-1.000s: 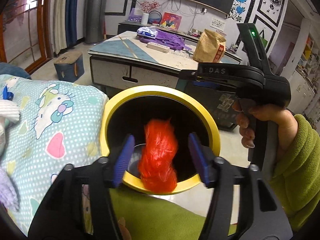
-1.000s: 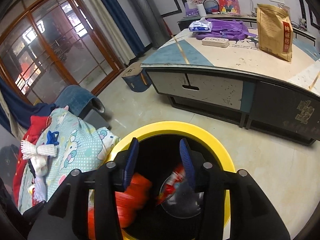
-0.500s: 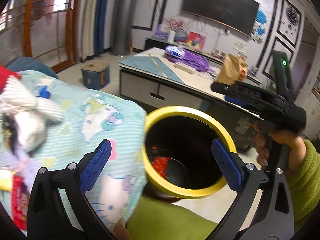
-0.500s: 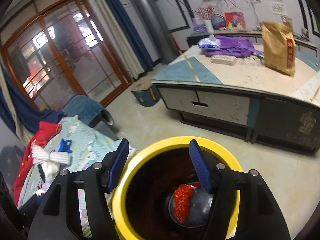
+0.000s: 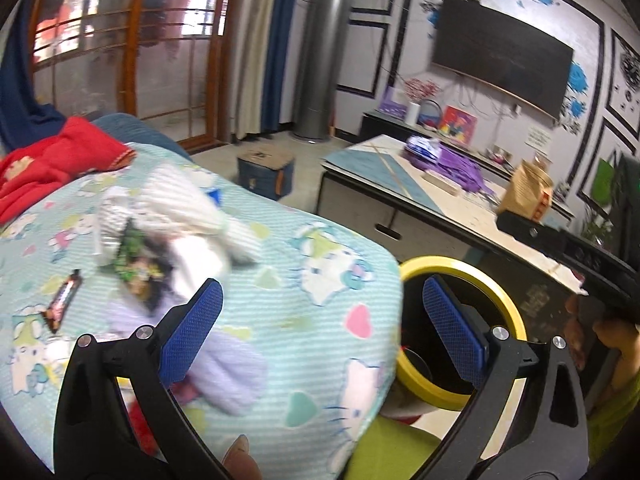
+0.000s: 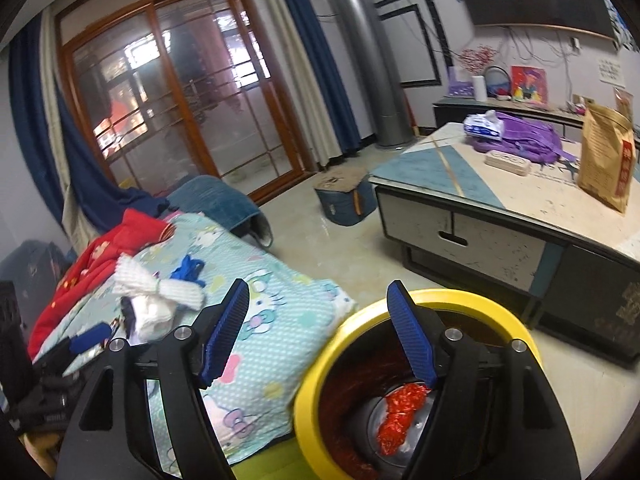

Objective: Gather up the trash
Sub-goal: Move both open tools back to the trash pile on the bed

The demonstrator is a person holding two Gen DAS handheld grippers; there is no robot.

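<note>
Looking for more trash: both tongs are wide open and hold nothing. The left gripper [image 5: 320,320] hangs over the blanket [image 5: 312,304]; the right gripper [image 6: 320,328] is above the bin [image 6: 316,384]. One red wad [image 6: 400,416] lies inside. Next, grab the candy bar [image 5: 62,300] at 9 o'clock; it lies long, pointing 1 to 7 o'clock.

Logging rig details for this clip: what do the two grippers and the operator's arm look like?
Both the left gripper and right gripper have matte black frames with silver screws and blue textured pads. The right gripper's black body shows beside a green sleeve.
</note>
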